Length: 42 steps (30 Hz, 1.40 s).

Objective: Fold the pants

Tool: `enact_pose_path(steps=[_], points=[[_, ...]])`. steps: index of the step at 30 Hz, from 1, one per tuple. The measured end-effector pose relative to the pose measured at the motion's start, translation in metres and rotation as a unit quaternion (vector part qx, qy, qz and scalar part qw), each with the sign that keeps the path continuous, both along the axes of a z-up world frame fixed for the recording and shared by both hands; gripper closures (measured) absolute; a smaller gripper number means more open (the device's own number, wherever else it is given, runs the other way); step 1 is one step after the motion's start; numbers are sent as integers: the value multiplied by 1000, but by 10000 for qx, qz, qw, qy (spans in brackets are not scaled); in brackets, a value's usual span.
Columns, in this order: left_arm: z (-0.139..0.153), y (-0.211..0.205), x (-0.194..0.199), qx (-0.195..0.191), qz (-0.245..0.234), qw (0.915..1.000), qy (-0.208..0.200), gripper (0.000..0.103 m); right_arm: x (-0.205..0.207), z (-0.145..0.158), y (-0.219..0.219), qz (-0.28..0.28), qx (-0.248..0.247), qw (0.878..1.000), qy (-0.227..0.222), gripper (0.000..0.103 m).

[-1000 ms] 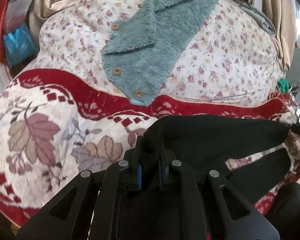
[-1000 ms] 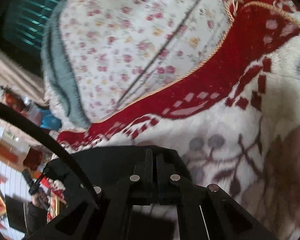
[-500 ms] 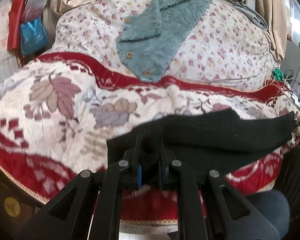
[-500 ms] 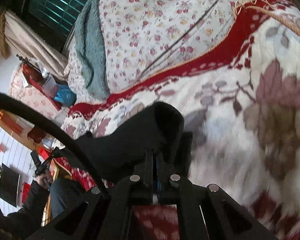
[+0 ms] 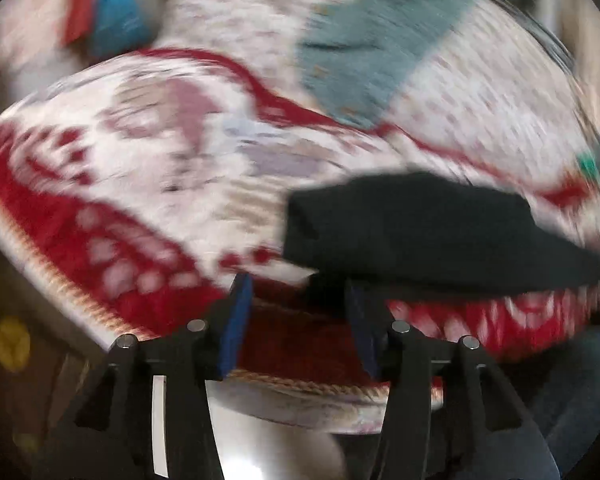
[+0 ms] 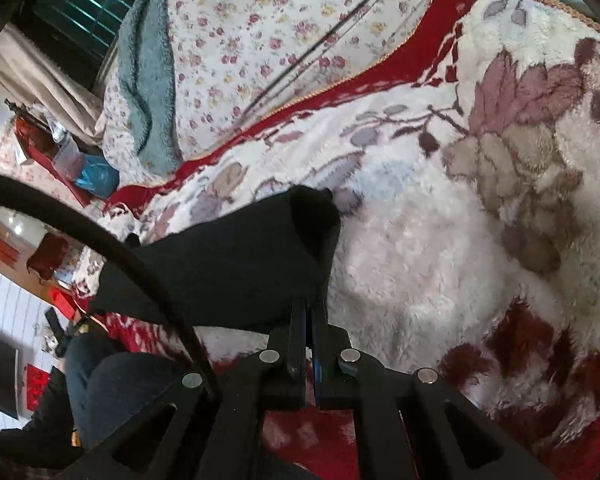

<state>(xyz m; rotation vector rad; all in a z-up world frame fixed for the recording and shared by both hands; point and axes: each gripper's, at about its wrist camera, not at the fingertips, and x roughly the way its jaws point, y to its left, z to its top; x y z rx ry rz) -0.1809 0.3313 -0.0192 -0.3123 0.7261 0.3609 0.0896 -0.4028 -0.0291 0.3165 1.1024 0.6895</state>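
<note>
The black pants (image 5: 432,232) lie folded on the red-and-white floral blanket near the bed's front edge; they also show in the right wrist view (image 6: 236,268). My left gripper (image 5: 298,304) is open and empty, just in front of the pants' near left corner; this view is motion-blurred. My right gripper (image 6: 309,312) is shut on the near edge of the pants, which spread away to the left of it.
A teal fleece garment (image 5: 376,52) lies further back on the flowered sheet (image 6: 260,40). The blanket's front edge (image 5: 300,384) drops off just below my left gripper. A person's dark-trousered legs (image 6: 112,392) are at the bed's edge. Clutter stands at the far left.
My left gripper has opened and let go of the pants, and pulled back toward the bed's edge. My right gripper has stayed shut on the pants as they settled on the blanket.
</note>
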Motion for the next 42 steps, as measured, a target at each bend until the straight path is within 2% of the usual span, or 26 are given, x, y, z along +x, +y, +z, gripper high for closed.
enact_pose_path(steps=[1, 4, 5, 6, 8, 9, 12, 13, 15, 16, 17, 18, 19, 21, 22, 23, 25, 26, 27, 28, 30, 34, 36, 37, 40, 42], points=[[6, 3, -1, -69, 106, 9999, -75, 58, -1, -1, 2, 26, -63, 10000, 1, 101], [42, -2, -1, -468, -4, 9953, -848, 58, 0, -4, 4, 38, -124, 9999, 29, 101], [55, -6, 0, -576, -31, 9920, -1123, 58, 0, -5, 3, 36, -119, 9999, 45, 101], [70, -9, 0, -839, -60, 9849, -1510, 56, 0, -5, 3, 41, -116, 9999, 58, 101], [82, -10, 5, -1424, -170, 9702, -1952, 44, -1, -7, 3, 21, -118, 9999, 64, 101], [83, -12, 14, -1731, -263, 9646, -1972, 33, -2, -9, 2, 4, -103, 9999, 77, 101], [61, -16, 45, -2472, -443, 9582, -1367, 33, -1, -12, 4, -40, -41, 9999, 108, 101], [48, -17, 55, -2675, -447, 9567, -1060, 33, -1, -14, 2, -58, 0, 9999, 130, 101], [23, -16, 75, -2796, -221, 9592, -363, 33, -2, -15, 1, -82, 51, 9998, 154, 101], [4, -11, 91, -2968, -162, 9547, 155, 34, -2, -15, 1, -97, 73, 9998, 165, 101], [-11, -5, 103, -3113, -78, 9492, 451, 37, -2, -16, 0, -111, 99, 9997, 184, 101], [-18, 1, 111, -3166, -12, 9472, 515, 46, -2, -16, 0, -124, 112, 9997, 193, 101], [-20, 8, 122, -3086, 7, 9500, 481, 52, -3, -16, 0, -138, 117, 9996, 196, 101], [-11, 24, 144, -2852, 120, 9578, 321, 52, -5, -16, -1, -175, 122, 9996, 195, 101], [-8, 30, 160, -2603, 120, 9648, 365, 52, -6, -17, -1, -201, 128, 9995, 206, 101], [-10, 33, 172, -2461, 123, 9680, 476, 52, -6, -17, -1, -229, 138, 9994, 219, 101], [-17, 36, 187, -2316, 113, 9705, 654, 52, -7, -18, -3, -292, 173, 9991, 240, 101], [-11, 37, 188, -2245, 146, 9724, 613, 52, -8, -18, -4, -314, 197, 9990, 252, 101], [-2, 40, 181, -2221, 164, 9739, 447, 52, -8, -19, -5, -333, 210, 9989, 263, 101], [9, 40, 167, -2332, 114, 9723, 84, 52, -10, -19, -5, -339, 217, 9988, 263, 101], [28, 34, 138, -2515, -72, 9672, -334, 52, -11, -21, -7, -346, 260, 9987, 279, 100], [40, -2, 96, -2504, -423, 9666, -347, 52, -9, -22, -9, -301, 308, 9986, 315, 99], [27, -27, 89, -2520, -642, 9654, -183, 52, -9, -22, -9, -301, 293, 9986, 325, 99], [19, -36, 89, -2434, -675, 9676, -55, 52, -8, -22, -9, -315, 290, 9985, 332, 98], [-16, -40, 97, -2115, -396, 9757, 424, 54, -8, -22, -11, -412, 306, 9980, 375, 95], [-23, -37, 103, -1838, -467, 9815, 280, 57, -9, -19, -15, -517, 229, 9977, 385, 94]])
